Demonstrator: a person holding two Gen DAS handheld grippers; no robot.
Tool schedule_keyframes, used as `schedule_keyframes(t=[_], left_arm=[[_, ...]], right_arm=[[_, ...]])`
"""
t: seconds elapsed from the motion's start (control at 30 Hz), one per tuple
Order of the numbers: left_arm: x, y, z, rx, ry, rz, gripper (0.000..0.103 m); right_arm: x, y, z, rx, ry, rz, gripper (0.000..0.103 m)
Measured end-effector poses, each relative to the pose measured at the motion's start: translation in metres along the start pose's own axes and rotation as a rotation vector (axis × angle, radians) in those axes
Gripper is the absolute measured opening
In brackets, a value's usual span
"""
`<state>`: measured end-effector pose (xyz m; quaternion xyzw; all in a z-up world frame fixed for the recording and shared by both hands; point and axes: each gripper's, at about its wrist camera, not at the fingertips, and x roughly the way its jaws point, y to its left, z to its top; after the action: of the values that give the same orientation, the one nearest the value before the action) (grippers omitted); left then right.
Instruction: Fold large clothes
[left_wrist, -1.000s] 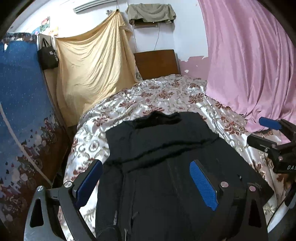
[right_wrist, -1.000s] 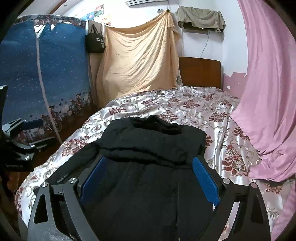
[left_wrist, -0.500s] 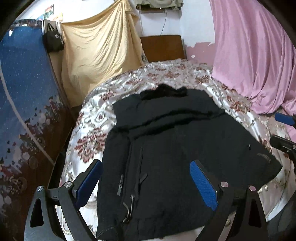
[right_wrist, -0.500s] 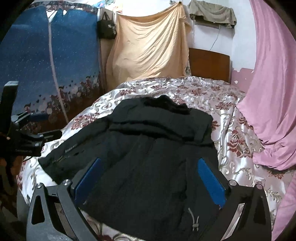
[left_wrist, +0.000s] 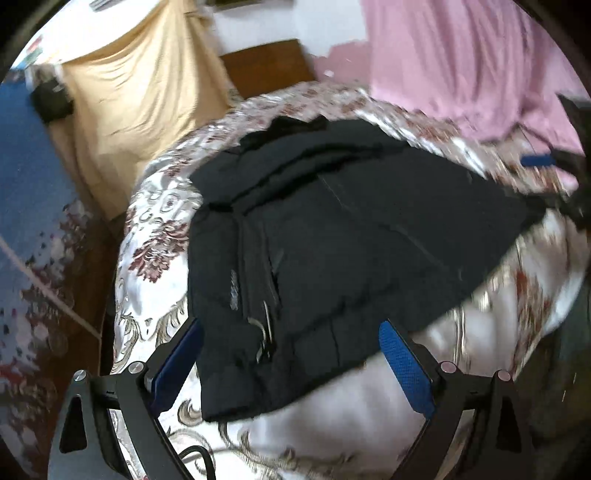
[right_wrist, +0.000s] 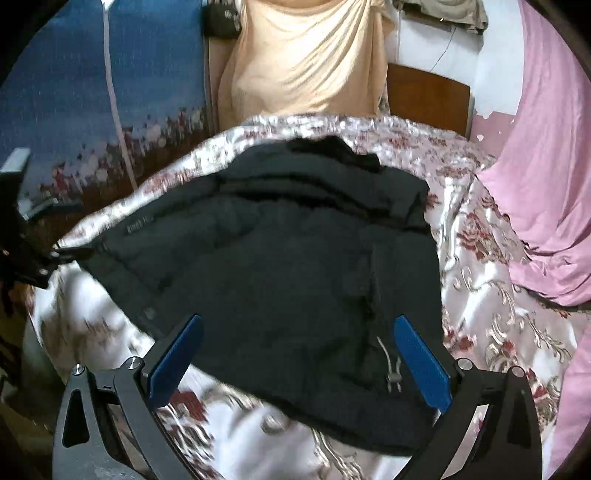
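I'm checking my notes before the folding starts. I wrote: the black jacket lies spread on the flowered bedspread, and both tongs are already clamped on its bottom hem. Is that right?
Not quite. The black jacket does lie spread on the flowered bedspread, but neither tongs grip it. The right wrist view shows the right tongs wide open above the hem, and the left wrist view shows the left tongs open too.

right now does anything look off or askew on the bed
Mostly the black jacket: it lies crooked on the floral bedspread, its near hem skewed, one sleeve splayed toward the bed's edge. No damage or spill visible.
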<state>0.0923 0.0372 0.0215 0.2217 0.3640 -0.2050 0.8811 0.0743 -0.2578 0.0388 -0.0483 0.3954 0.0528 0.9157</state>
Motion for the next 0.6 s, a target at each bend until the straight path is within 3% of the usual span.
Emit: schedule_keyframes(t=[0.2,0.4,0.43,0.6], left_arm=[[0.014,-0.009,-0.013,0.060,0.085,-0.005,0.096],[0.033,-0.017,-0.016,0.116,0.158,0.065,0.098],[0.036,-0.019,-0.016,0.124,0.161,0.086,0.103],[0.046,-0.015,-0.012,0.100,0.174,0.102,0.103]], right_arm=[[0.014,-0.012,-0.024,0.040,0.097,0.065,0.102],[0.026,-0.016,-0.038,-0.017,0.195,0.028,0.102],[0.028,-0.016,-0.040,-0.033,0.204,0.008,0.102],[0.032,-0.014,-0.036,-0.096,0.213,-0.059,0.102]])
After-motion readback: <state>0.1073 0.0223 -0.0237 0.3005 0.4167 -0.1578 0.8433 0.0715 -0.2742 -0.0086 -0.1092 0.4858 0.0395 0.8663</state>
